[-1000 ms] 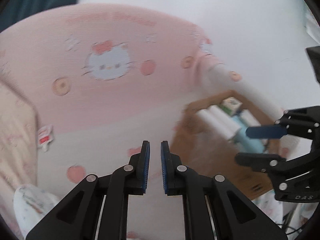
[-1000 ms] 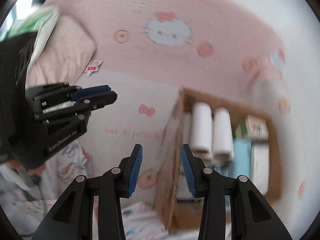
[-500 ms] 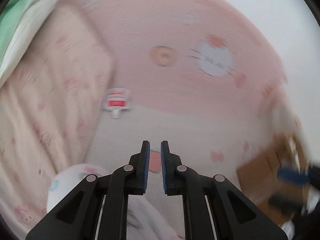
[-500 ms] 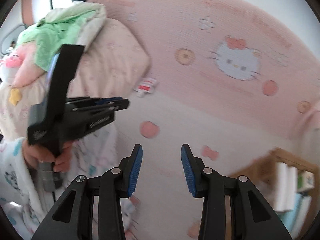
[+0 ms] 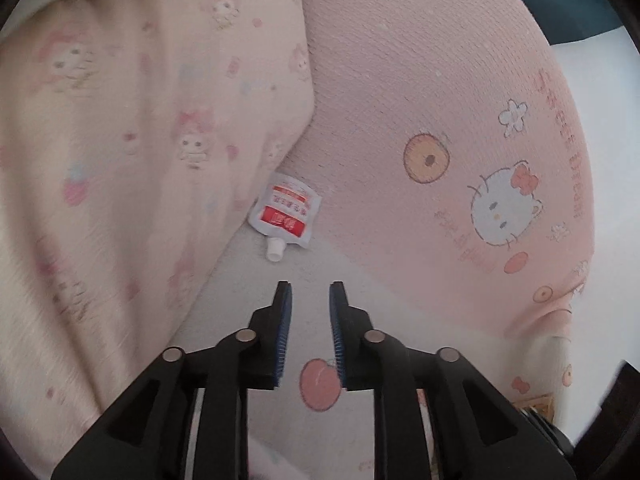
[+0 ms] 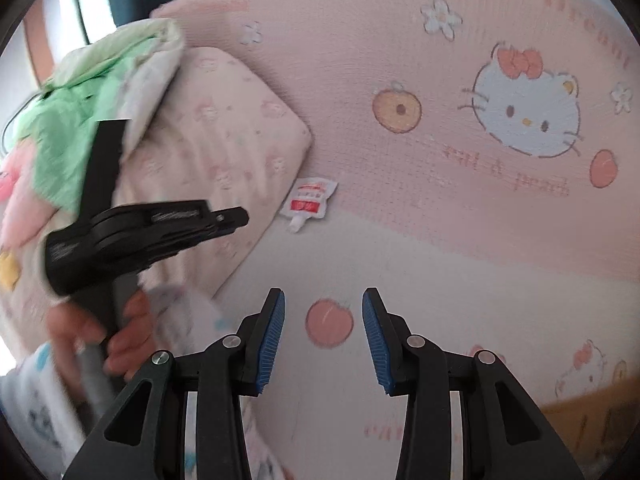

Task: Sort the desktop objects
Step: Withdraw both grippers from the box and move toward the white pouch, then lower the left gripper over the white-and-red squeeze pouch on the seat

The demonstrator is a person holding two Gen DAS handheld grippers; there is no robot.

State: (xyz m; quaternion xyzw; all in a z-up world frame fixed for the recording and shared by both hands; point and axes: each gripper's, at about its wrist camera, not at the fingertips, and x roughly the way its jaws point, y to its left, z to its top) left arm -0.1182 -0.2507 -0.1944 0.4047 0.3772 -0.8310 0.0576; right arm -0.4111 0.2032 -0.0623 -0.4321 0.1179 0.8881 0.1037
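Note:
A small white pouch with a red label and a white spout [image 5: 285, 214] lies on the bed sheet, tucked where a cream pillow meets a big pink cushion; the right wrist view shows the pouch [image 6: 309, 201] too. My left gripper [image 5: 310, 290] points down at it from a short way off, its jaws opening with nothing between them. In the right wrist view the left gripper [image 6: 236, 216] shows from the side, held by a hand [image 6: 120, 340]. My right gripper [image 6: 323, 298] hangs open and empty over a peach print on the sheet.
A cream patterned pillow [image 5: 120, 140] fills the left side and a pink cat-print cushion [image 5: 460, 140] the right. Green and white bedding [image 6: 100, 92] is piled at the far left. A brown box edge [image 6: 592, 420] shows at lower right.
Both grippers swung left and down, away from the brown box toward the pouch, which now lies just ahead of the left one. The left jaws have parted from nearly closed.

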